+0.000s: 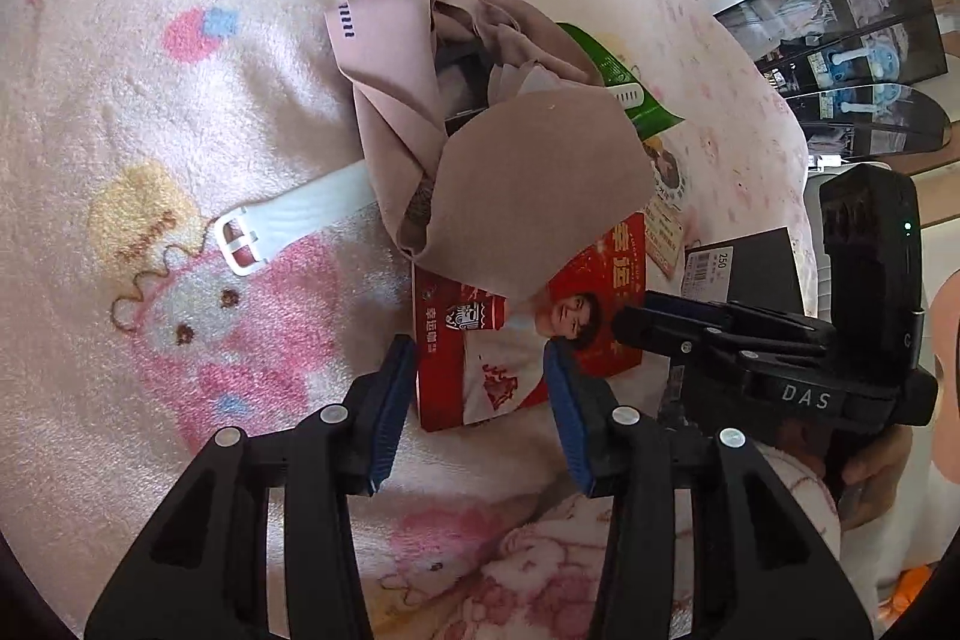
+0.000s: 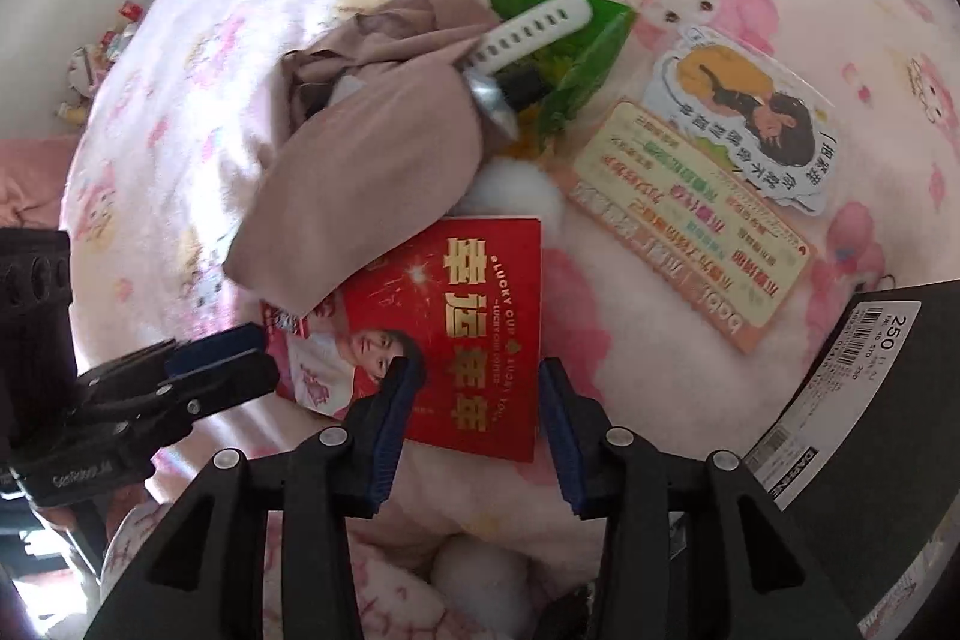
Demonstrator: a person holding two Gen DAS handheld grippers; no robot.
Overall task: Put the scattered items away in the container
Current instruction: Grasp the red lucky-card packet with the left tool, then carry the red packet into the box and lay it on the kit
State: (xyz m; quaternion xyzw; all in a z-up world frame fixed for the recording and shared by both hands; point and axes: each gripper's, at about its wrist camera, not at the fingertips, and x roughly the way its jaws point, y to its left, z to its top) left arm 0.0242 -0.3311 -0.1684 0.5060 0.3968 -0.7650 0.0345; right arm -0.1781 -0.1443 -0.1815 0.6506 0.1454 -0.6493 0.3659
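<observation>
Surface: pink cartoon-print fleece blanket [image 1: 180, 112] carries everything.
Left gripper [image 1: 480, 400]: jaws apart, holding nothing, poised over the near end of the red booklet [image 2: 474, 328].
Right gripper [image 2: 474, 400]: jaws spread, empty, straddling the booklet's near edge.
Cloth: mauve fabric [image 1: 528, 184] heaped mid-blanket, overlapping the booklet's far end.
Watch: white strap [image 1: 288, 226] sticks out from under the fabric.
Container: black box [image 2: 870, 436] at the blanket's right edge.
Cards: peach card [image 2: 690, 226] and cartoon sticker [image 2: 750, 112] beside the booklet.

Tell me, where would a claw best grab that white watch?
Probably the buckle end of the white watch strap, coming from the open blanket side. That end sticks out free, while its middle is buried under the pinkish cloth.
</observation>
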